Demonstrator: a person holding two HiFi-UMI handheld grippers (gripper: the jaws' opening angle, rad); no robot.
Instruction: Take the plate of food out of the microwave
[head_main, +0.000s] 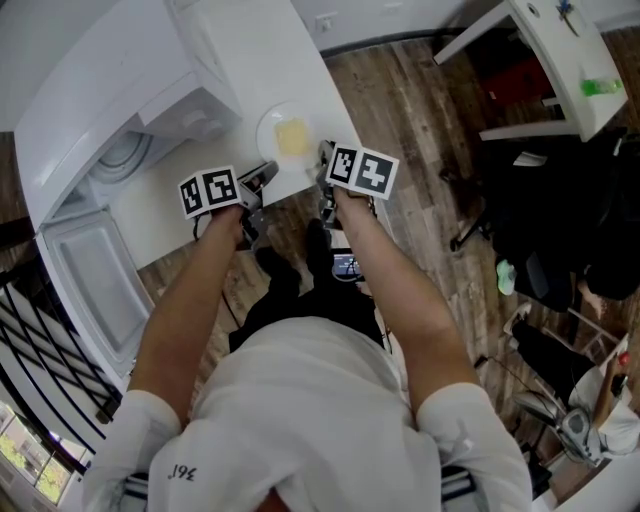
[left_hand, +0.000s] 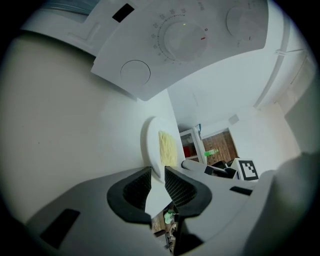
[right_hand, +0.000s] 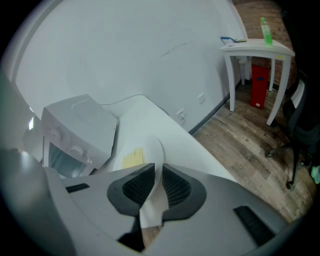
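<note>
Our left claw (head_main: 258, 180) and right claw (head_main: 326, 160) meet the plate's (head_main: 270, 128) near rim on the white table (head_main: 180, 215).

The white counter (head_main: 290, 70) stands on a wood-plank floor (head_main: 420, 130) and carries two items: a white microwave (head_main: 110, 130) at its left end, door swung open, and a round white plate (head_main: 270, 130) placed near the front edge, just right of the microwave. A flat portion of pale yellow food (head_main: 293, 137) lies on the plate. Well apart from the counter, the same floor carries a small white table (head_main: 560, 60) with a green bottle (head_main: 600, 87) on top.
</note>
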